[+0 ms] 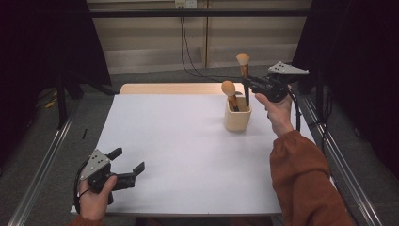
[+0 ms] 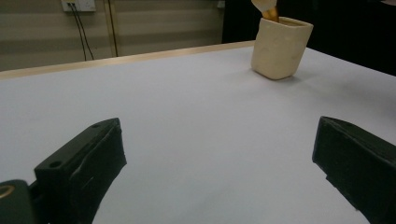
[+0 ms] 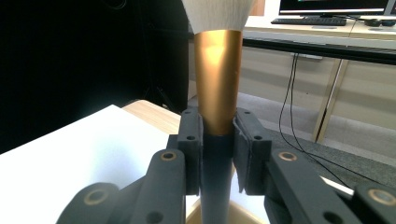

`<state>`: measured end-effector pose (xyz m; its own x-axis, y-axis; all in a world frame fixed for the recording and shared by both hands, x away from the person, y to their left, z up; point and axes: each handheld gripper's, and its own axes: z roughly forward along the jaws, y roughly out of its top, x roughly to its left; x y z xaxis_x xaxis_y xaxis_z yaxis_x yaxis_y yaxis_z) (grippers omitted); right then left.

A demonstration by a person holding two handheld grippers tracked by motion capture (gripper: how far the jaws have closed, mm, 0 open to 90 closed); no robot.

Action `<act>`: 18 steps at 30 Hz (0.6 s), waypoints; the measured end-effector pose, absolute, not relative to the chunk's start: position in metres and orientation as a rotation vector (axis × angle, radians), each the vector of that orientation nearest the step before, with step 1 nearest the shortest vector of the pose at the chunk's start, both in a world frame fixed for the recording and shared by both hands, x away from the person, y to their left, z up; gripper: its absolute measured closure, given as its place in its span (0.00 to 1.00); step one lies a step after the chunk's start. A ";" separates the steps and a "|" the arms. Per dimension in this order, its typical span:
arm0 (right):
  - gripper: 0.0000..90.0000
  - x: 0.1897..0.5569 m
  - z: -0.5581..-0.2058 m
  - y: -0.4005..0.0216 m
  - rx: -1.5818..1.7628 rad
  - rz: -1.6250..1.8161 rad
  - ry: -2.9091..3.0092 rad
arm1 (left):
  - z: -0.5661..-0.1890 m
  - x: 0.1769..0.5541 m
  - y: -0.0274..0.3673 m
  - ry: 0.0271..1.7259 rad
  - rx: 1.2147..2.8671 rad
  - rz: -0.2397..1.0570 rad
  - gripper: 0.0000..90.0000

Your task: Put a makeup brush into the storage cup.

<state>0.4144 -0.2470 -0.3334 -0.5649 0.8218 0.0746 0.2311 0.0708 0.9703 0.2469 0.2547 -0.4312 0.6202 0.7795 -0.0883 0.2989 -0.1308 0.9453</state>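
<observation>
White bench surface carries very little, so going across it from the left: the left tongs rest low at the near left corner, jaws spread wide with nothing between them, and in the left gripper view they frame bare bench with the cream holder cup well apart, far ahead and toward the right. That cup stands upright on the far right part of the bench, and 1 brush with an orange-tan head leans in it, head up. Just right of it and above the cup's mouth, the second brush is clamped in the right tongs; the right gripper view shows the 2 pads pressing on it right where the gold ferrule meets the dark handle, with the pale bristle head at the top. Its long axis is close to vertical, head up, handle pointing down; the lower end seems to hang over or just within the cup, whose rim peeks below the jaws, though I cannot tell whether the tip is clear of it. The coming move, whether lifting the brush out or lowering it in, looks to run straight along that upright axis, and the right hand is by far the nearer 1.
</observation>
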 end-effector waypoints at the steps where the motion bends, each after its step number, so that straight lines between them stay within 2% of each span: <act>1: 0.84 0.416 -0.334 -0.246 1.046 1.516 1.847 | -0.431 0.247 0.255 0.891 1.706 0.526 0.02; 18: 0.84 0.428 -0.348 -0.244 1.070 1.509 1.833 | -0.431 0.247 0.255 0.890 1.711 0.526 0.02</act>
